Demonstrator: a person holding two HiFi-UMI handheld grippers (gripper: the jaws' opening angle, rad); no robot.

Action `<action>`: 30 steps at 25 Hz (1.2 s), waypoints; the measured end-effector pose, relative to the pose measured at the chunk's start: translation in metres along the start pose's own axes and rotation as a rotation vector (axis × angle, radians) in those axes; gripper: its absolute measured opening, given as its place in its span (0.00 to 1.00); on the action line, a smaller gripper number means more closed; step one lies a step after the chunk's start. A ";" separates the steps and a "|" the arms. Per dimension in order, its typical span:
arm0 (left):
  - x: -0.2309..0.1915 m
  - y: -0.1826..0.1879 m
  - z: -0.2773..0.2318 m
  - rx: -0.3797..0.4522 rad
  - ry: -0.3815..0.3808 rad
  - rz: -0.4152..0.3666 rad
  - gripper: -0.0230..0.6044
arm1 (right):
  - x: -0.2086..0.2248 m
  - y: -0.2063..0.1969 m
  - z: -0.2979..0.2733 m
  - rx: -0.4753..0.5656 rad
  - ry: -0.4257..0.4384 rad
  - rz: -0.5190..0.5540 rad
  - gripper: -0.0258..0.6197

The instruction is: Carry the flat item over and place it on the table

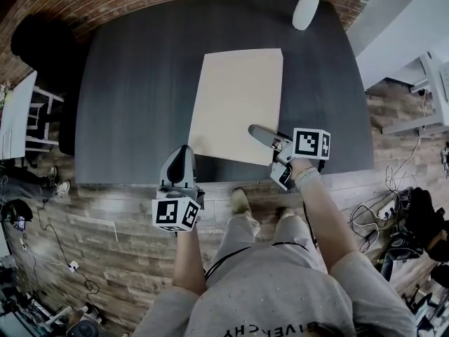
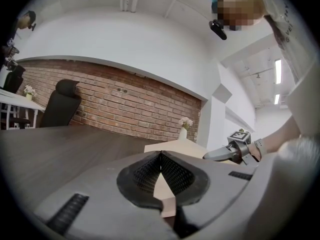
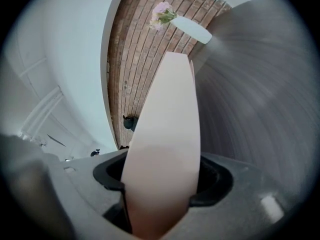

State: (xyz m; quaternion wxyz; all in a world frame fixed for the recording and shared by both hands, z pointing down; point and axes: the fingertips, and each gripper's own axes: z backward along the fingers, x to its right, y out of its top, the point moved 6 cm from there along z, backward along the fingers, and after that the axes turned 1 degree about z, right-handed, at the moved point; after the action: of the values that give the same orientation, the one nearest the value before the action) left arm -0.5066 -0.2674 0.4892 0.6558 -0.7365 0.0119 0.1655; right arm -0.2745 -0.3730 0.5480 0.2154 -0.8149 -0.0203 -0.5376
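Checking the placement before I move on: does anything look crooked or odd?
Slightly: the beige board lies on the dark table, but its near edge runs a little off parallel with the table's front edge. Nothing looks spilled or damaged.

Flat board (image 1: 235,104) lies on worktop (image 1: 133,97), right of centre, close to near edge; vase (image 1: 305,9) stands behind it, far right corner.
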 end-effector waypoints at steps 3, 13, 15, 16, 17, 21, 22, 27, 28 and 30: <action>-0.004 0.000 0.006 0.004 0.010 0.000 0.03 | 0.007 0.003 -0.002 -0.012 -0.055 0.017 0.56; -0.012 0.002 0.013 0.002 0.014 0.007 0.03 | 0.024 0.012 0.007 0.035 -0.286 0.138 0.65; -0.013 0.003 0.013 0.004 0.012 0.006 0.03 | 0.026 0.013 0.009 0.036 -0.349 0.201 0.65; -0.012 0.004 0.012 0.007 0.011 0.005 0.03 | 0.028 0.013 0.010 0.040 -0.358 0.211 0.65; -0.012 0.005 0.012 0.009 0.011 0.005 0.03 | 0.029 0.013 0.010 0.047 -0.357 0.207 0.65; -0.010 0.007 0.012 0.006 0.016 0.012 0.03 | 0.029 0.015 0.012 0.089 -0.346 0.207 0.65; -0.010 0.007 0.012 0.004 0.016 0.012 0.03 | 0.027 0.015 0.013 0.103 -0.343 0.220 0.65; -0.005 0.004 0.010 0.007 0.004 0.003 0.03 | 0.014 0.023 0.031 0.184 -0.307 0.317 0.64; -0.002 0.004 0.009 0.008 0.001 0.002 0.03 | 0.012 0.025 0.035 0.193 -0.302 0.342 0.64; 0.002 0.007 0.006 0.010 -0.001 0.000 0.03 | 0.006 0.026 0.043 0.204 -0.309 0.409 0.62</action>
State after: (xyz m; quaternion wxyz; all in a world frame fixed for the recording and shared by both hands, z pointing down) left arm -0.5081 -0.2625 0.4813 0.6594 -0.7332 0.0122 0.1656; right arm -0.2279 -0.3822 0.5310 0.3947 -0.8485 0.0583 -0.3476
